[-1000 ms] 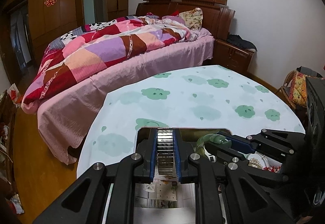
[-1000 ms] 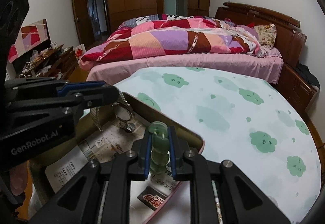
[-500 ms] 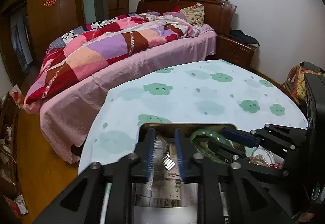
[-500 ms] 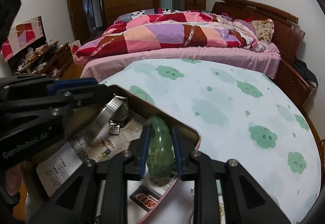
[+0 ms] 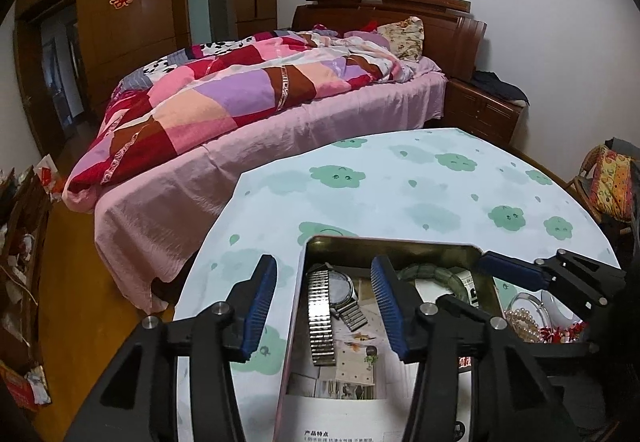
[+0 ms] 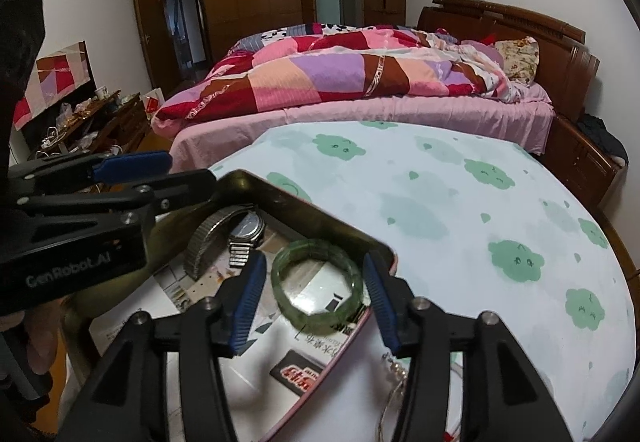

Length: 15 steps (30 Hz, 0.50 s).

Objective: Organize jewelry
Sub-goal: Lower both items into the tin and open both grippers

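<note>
A metal tin box (image 5: 384,242) (image 6: 320,217) lined with printed paper sits on the cloud-print tablecloth. A silver watch (image 5: 326,302) (image 6: 236,232) with a stretch band lies in its far left corner. A green jade bangle (image 6: 318,284) (image 5: 432,274) lies in the box to the watch's right. My left gripper (image 5: 324,308) is open and empty above the watch. My right gripper (image 6: 312,298) is open and empty, its fingers either side of the bangle.
A pearl string (image 5: 520,322), red beads and a glass dish (image 5: 536,302) lie on the table (image 5: 400,181) right of the box. A bed with a patchwork quilt (image 5: 240,93) stands beyond the table. A cluttered low cabinet (image 6: 88,117) is at left.
Both grippers opened and drew back. The left one let go of the watch and the right one let go of the bangle; both now lie in the box.
</note>
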### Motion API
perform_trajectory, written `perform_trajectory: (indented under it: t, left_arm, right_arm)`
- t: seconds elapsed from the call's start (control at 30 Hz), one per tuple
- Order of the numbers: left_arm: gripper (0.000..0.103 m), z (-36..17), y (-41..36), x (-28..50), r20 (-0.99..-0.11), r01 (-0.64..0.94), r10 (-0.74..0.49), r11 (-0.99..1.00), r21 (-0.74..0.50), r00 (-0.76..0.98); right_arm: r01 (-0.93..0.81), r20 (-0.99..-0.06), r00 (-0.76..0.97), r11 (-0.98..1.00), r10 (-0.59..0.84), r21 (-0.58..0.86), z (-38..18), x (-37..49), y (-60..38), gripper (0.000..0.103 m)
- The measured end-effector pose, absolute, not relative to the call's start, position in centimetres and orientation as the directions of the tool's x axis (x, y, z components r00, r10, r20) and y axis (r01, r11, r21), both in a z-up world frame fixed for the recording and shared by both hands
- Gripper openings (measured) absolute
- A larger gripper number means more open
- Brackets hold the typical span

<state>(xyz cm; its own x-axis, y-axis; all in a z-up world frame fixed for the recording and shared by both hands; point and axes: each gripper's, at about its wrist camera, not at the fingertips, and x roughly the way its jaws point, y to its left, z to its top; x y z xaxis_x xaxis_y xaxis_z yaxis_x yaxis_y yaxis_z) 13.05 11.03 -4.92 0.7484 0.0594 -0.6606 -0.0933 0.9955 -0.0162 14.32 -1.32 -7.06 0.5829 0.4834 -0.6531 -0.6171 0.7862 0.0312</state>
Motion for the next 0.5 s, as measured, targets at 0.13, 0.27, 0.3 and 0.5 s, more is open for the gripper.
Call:
perform_trajectory:
  t: [0.13, 0.27, 0.3, 0.5]
  left_arm:
    - [0.05, -5.0, 11.0, 12.0, -0.657, -0.112, 0.069, 0.993, -0.023, 0.751]
    - [0.05, -4.9, 10.4, 10.6, -0.647, -0.119, 0.068, 0.992, -0.037, 0.76]
    - [0.05, -5.0, 10.2, 10.3, -0.646, -0.118, 0.065, 0.992, -0.039, 0.761]
    - [0.05, -5.2, 7.7, 8.3, -0.638, -0.081, 0.04, 0.996, -0.035, 0.769]
  right_arm:
    - [-0.617, -0.651, 0.584, 0.786, 0.485, 0.032, -6.8, 14.0, -1.6, 0.056]
    - [-0.614, -0.645, 0.587, 0.788, 0.489, 0.04, -6.5, 13.3, -2.6, 0.059]
    - [-0.612, -0.643, 0.588, 0.789, 0.491, 0.042, -6.3, 13.0, -3.1, 0.06]
    - [-0.602, -0.63, 0.605, 0.797, 0.487, 0.039, -5.9, 11.4, -5.5, 0.063]
